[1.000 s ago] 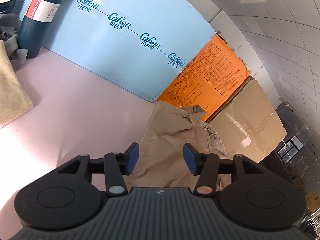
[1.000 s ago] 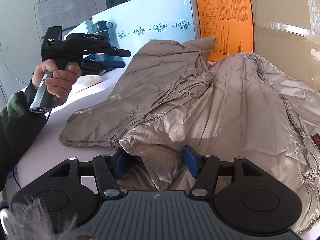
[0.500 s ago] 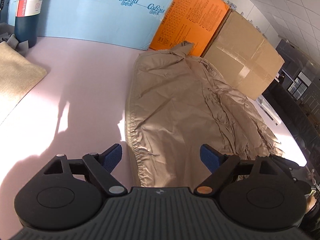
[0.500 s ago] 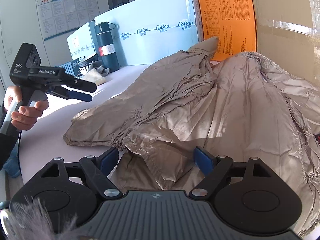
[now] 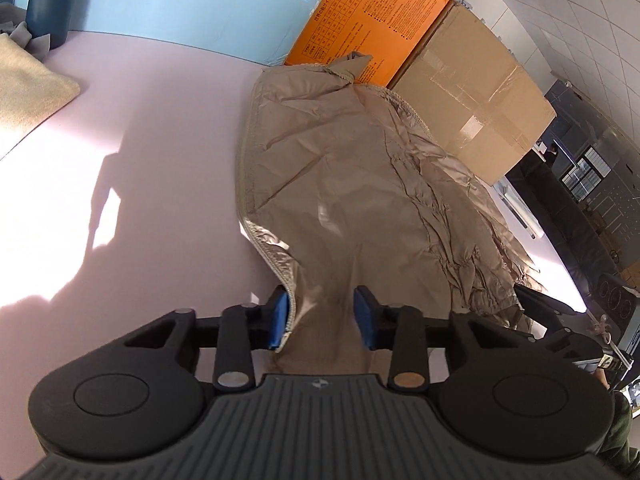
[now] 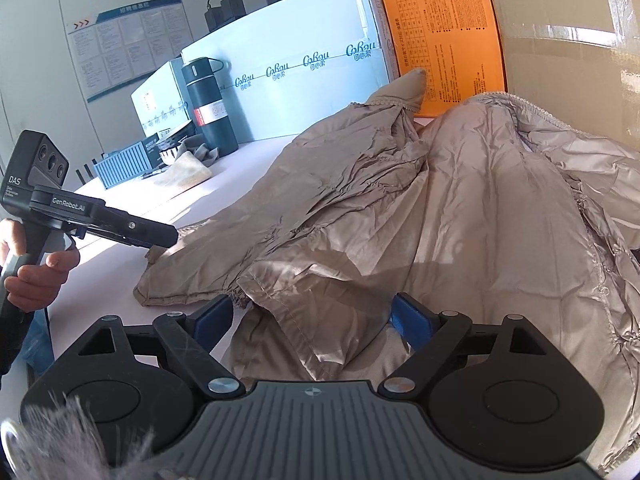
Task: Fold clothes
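A shiny beige padded jacket (image 5: 360,184) lies crumpled on the pale pink table (image 5: 140,160); it also fills the right wrist view (image 6: 400,220). My left gripper (image 5: 322,318) has its blue pads on either side of the jacket's near hem, with the fabric rising between them. In the right wrist view the left gripper (image 6: 160,236) touches the jacket's left edge. My right gripper (image 6: 312,316) is open, its pads wide apart over a folded flap of the jacket near the table's front edge.
A light blue box (image 6: 300,80), an orange box (image 5: 372,24) and a cardboard box (image 5: 472,92) stand along the back. A dark flask (image 6: 210,104), a beige cloth (image 5: 28,84) and a small blue crate (image 6: 128,166) sit at the left.
My left gripper has come down to the jacket's near hem and its jaws have narrowed around the fabric. My right gripper has opened wider and released the flap.
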Available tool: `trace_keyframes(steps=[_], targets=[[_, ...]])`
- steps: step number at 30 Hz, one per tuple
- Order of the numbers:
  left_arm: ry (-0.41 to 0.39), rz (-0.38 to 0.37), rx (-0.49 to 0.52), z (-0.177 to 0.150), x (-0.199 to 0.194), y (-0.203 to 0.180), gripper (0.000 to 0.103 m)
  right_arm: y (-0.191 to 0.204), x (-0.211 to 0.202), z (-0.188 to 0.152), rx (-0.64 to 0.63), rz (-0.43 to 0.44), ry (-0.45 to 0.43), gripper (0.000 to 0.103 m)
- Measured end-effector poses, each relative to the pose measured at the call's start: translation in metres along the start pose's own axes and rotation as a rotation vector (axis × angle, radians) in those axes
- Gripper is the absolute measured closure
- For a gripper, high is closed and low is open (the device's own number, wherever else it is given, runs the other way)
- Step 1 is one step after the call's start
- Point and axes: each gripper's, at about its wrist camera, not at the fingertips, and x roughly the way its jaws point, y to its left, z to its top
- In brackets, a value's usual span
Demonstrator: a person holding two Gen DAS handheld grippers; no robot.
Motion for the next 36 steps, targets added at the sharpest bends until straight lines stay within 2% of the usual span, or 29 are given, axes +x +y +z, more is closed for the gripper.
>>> trace_keyframes(steps=[7, 10, 12, 13, 14, 15, 16, 18, 20, 22, 23, 24, 26, 28, 33, 36], targets=[[-0.075, 0.021, -0.025, 0.000, -0.017, 0.005, 0.099, 0.020, 0.000, -0.001, -0.097, -0.067, -0.003, 0.012], [-0.077, 0.022, -0.031, 0.002, -0.024, 0.010, 0.098, 0.028, 0.000, -0.002, -0.161, -0.082, -0.012, 0.012], [-0.047, 0.013, -0.049, 0.002, -0.023, 0.015, 0.096, 0.032, -0.001, -0.004, -0.187, -0.093, -0.019, 0.011], [-0.024, 0.003, -0.067, 0.001, -0.021, 0.019, 0.093, 0.033, -0.001, -0.004, -0.198, -0.099, -0.022, 0.010], [-0.007, -0.006, -0.085, 0.000, -0.019, 0.022, 0.082, 0.034, -0.001, -0.005, -0.202, -0.108, -0.022, 0.009], [-0.002, -0.017, -0.095, -0.001, -0.018, 0.023, 0.066, 0.032, 0.000, -0.005, -0.200, -0.112, -0.020, 0.009], [-0.009, -0.036, -0.096, -0.003, -0.018, 0.024, 0.062, 0.030, 0.001, -0.004, -0.192, -0.112, -0.017, 0.009], [-0.015, -0.063, -0.085, -0.005, -0.018, 0.020, 0.043, 0.026, 0.002, -0.004, -0.172, -0.112, -0.011, 0.009], [-0.022, -0.071, -0.066, -0.006, -0.019, 0.015, 0.034, 0.022, 0.001, -0.004, -0.147, -0.113, -0.012, 0.007], [-0.030, -0.059, -0.028, -0.007, -0.015, 0.007, 0.047, 0.018, 0.000, -0.004, -0.124, -0.111, -0.015, 0.006], [-0.030, -0.050, -0.012, -0.007, -0.012, 0.004, 0.069, 0.018, 0.000, -0.004, -0.113, -0.110, -0.016, 0.006], [-0.031, -0.033, 0.003, -0.008, -0.009, 0.000, 0.088, 0.018, 0.000, -0.004, -0.107, -0.108, -0.015, 0.006], [-0.045, -0.015, 0.018, -0.008, -0.006, -0.005, 0.100, 0.017, 0.000, -0.004, -0.102, -0.109, -0.014, 0.006], [-0.084, 0.008, 0.031, -0.007, -0.011, -0.009, 0.100, 0.019, -0.001, -0.004, -0.105, -0.119, -0.021, 0.006], [-0.249, 0.156, 0.092, 0.001, -0.051, -0.012, 0.100, 0.037, -0.010, -0.002, -0.169, -0.102, -0.062, 0.006], [-0.315, 0.190, 0.088, 0.005, -0.081, -0.007, 0.100, 0.057, -0.011, 0.001, -0.192, -0.003, -0.057, 0.006]])
